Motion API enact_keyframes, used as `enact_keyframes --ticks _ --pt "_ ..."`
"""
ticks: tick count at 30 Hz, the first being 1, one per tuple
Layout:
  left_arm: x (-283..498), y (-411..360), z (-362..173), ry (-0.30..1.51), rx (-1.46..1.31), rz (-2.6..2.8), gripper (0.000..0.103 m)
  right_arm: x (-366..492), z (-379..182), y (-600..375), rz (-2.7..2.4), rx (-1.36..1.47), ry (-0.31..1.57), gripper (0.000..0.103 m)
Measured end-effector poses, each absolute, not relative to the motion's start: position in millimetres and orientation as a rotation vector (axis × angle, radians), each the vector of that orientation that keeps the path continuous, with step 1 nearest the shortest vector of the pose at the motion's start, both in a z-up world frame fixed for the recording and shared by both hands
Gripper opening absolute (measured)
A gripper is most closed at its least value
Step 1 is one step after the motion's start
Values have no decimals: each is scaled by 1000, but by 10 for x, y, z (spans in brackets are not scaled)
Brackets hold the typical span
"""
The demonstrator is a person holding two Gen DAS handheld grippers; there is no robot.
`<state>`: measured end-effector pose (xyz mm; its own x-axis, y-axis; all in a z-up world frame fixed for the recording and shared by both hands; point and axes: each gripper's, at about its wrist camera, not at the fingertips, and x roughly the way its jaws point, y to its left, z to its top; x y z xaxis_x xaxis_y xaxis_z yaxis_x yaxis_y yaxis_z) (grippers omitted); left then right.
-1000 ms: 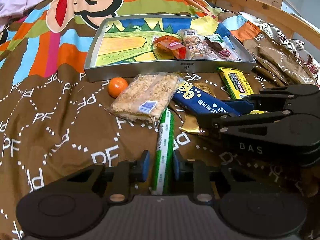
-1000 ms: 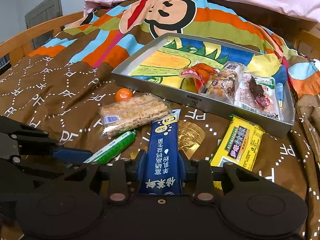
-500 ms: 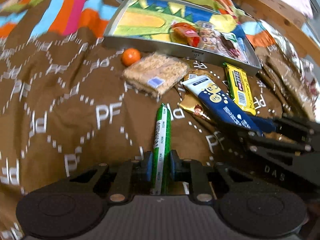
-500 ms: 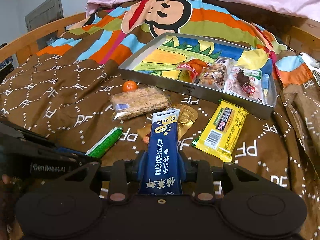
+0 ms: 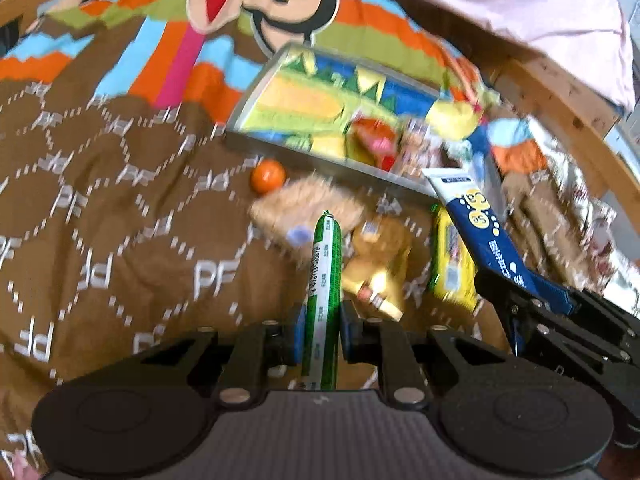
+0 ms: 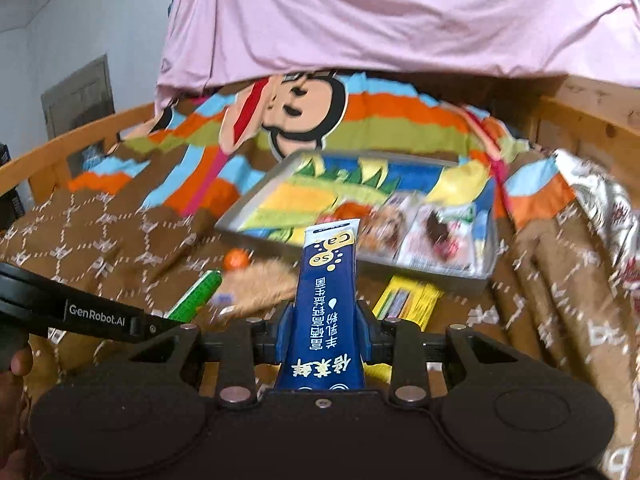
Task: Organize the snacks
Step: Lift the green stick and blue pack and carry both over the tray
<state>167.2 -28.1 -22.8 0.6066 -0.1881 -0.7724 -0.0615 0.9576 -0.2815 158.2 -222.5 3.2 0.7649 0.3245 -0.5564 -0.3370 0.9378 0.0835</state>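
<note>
Left tongs (image 5: 322,320) closed on the green stick snack (image 5: 323,280), gripped near its lower end; its long axis ran straight out along the fingers, tip toward the tray (image 5: 256,92), which lay ahead and somewhat to the right; the stick looked slim, firm, glossy green with a white printed strip and a crimped metal clip at its tip.

Right tongs (image 6: 326,332) closed on the blue sachet (image 6: 326,292), held across its lower half; its long axis also ran forward, the flat sealed top pointing at the tray's near wall (image 6: 256,240); the tray sat directly ahead of this hand, so we judged the right nearer and better lined up for the drop; the sachet was flat, dark blue, white band on top, yellow bubbles marked "Ca" and "Se".

Both snacks were held clear of the bedspread (image 5: 100,208); the tray's right end already held wrapped snacks, its left part bare; views were motion-blurred.

Loose on the bedspread before the tray: small orange (image 5: 268,176), cracker pack (image 5: 304,204), gold pouch (image 5: 378,268), yellow bar (image 5: 452,256).
</note>
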Motion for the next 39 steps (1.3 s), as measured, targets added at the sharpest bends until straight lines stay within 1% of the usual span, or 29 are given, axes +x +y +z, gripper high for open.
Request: enact_keyframes --ticks 7,15,25,31,39 --pt "2123 -491 -13 819 -307 -74 19 1996 247 -2374 303 -35 484 35" --pt "2865 -870 72 689 -273 -104 19 2602 70 -2604 234 -16 396 35" --pt "3641 -1381 -111 665 -192 -144 19 3263 -317 -3044 143 115 442 35" --pt "3853 -1591 -283 684 -139 -164 19 3419 -507 -3126 135 130 491 35" --pt "3964 -1709 -456 715 -119 -162 19 3493 -617 -3092 151 135 547 35"
